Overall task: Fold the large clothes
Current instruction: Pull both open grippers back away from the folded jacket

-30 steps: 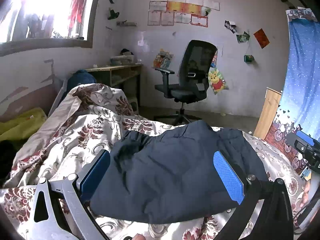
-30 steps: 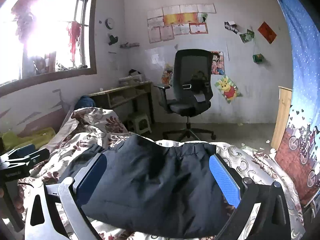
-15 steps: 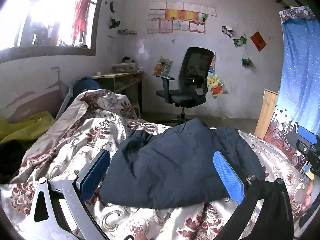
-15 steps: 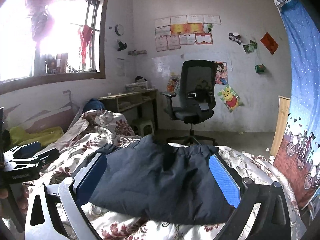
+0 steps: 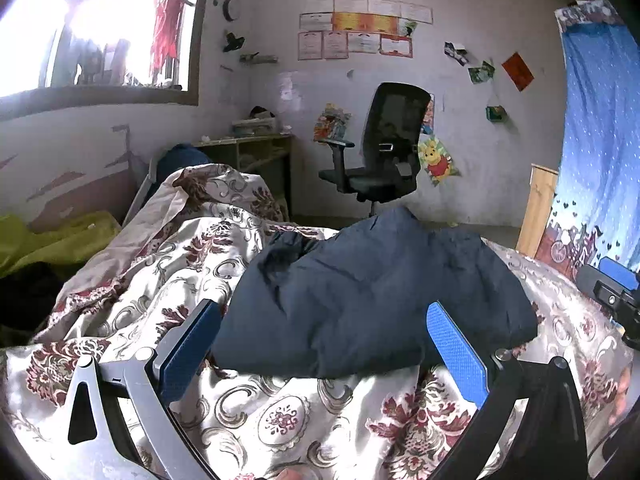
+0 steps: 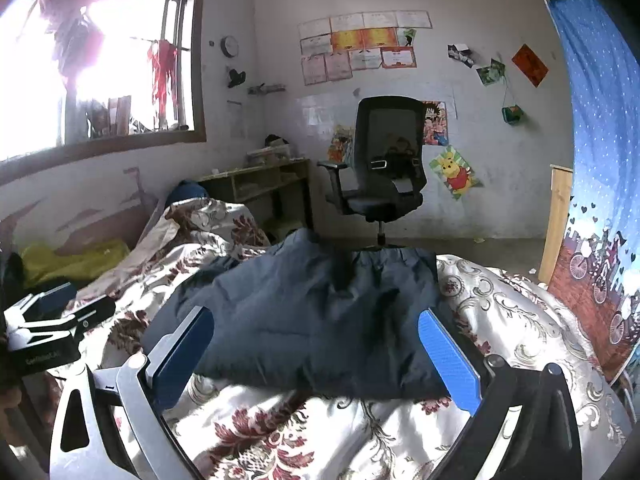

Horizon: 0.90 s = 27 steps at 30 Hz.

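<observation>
garment: a bulky, folded dark navy padded garment [image 5: 372,292] is lying on the cream and maroon floral quilt [image 5: 280,412], mid-bed | left gripper [image 5: 324,344]: blue-padded jaws are being held wide apart, empty, near the garment's near edge | right gripper [image 6: 316,354]: being held wide open too, nothing gripped | far: a black mesh office chair [image 6: 384,164] is standing by the wall

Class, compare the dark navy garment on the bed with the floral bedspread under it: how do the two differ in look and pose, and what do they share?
The navy garment is plain and dark; the floral bedspread is pale with red-brown flowers and scrolls. The navy garment lies in one compact, bunched heap on top; the floral bedspread stretches beneath it across the whole bed. Both are soft cloth, rumpled, and neither the left tool nor the right tool grips them.
</observation>
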Motion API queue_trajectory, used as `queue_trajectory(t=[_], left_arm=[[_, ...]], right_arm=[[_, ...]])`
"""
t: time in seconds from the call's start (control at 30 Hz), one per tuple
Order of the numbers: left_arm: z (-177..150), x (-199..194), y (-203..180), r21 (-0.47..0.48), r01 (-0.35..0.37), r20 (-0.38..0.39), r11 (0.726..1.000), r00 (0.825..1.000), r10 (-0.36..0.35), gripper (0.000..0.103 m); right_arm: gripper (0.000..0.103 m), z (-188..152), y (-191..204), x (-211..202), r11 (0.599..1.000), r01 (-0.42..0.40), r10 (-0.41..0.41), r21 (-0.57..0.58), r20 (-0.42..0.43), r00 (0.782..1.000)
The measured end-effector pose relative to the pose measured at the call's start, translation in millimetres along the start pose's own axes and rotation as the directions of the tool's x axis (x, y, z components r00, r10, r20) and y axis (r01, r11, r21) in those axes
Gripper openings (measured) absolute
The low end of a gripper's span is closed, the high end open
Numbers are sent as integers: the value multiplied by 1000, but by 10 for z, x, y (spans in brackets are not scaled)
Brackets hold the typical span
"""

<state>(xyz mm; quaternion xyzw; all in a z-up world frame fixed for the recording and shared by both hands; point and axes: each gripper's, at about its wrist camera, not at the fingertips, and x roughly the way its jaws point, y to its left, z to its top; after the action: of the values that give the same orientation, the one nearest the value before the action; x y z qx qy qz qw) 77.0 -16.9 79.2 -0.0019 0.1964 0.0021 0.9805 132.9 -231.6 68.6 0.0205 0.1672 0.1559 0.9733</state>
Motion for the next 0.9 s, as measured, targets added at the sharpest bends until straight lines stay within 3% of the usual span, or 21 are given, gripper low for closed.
queue_trajectory(t=[0.4, 0.9], left_arm=[[-330, 35, -46, 16, 0, -38, 1000, 999, 0, 101], [-610, 80, -85, 38, -10, -101, 999, 995, 13, 101]], right_arm=[[103, -276, 97, -17, 999, -1, 0, -43, -14, 1000], [103, -525, 51, 31, 1000, 7, -8, -14, -74, 997]])
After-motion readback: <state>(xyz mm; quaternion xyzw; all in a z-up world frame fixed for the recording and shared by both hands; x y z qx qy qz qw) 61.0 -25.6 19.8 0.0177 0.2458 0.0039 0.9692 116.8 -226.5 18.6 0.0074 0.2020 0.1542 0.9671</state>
